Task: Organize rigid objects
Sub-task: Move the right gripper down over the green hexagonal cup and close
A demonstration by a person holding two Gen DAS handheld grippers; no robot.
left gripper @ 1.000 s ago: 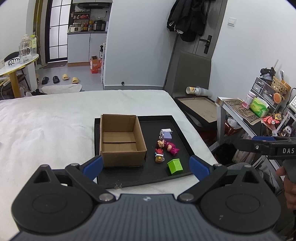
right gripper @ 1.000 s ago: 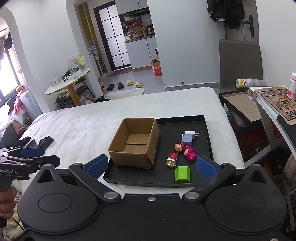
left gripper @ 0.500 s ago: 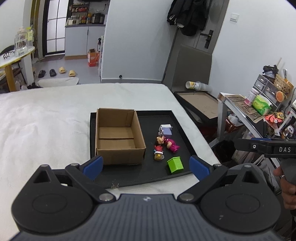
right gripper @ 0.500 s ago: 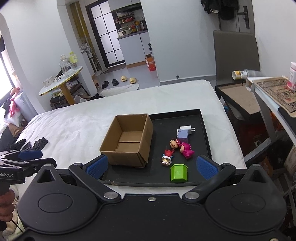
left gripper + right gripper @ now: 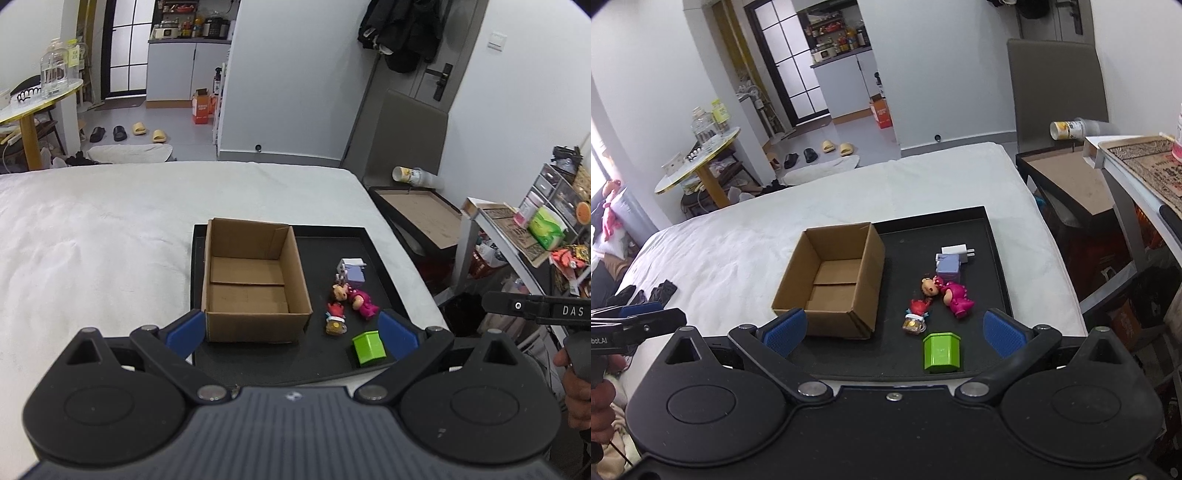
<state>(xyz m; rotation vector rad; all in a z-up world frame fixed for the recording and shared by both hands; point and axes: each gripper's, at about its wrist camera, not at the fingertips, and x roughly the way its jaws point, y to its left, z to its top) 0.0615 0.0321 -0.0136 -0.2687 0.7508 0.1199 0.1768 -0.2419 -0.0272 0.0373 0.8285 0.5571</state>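
Observation:
An open, empty cardboard box stands on the left half of a black tray on a white bed. Right of the box lie a green block, a pink doll, a small red figure and a white charger with a lilac cube. My left gripper is open and empty above the tray's near edge. My right gripper is open and empty too, above the green block.
The white bed spreads left and behind the tray. A dark side table with a tipped cup and a cluttered shelf stand to the right. A round table and slippers are on the floor beyond.
Both grippers have moved forward toward the tray, so the box and toys appear closer. Nothing on the tray has moved.

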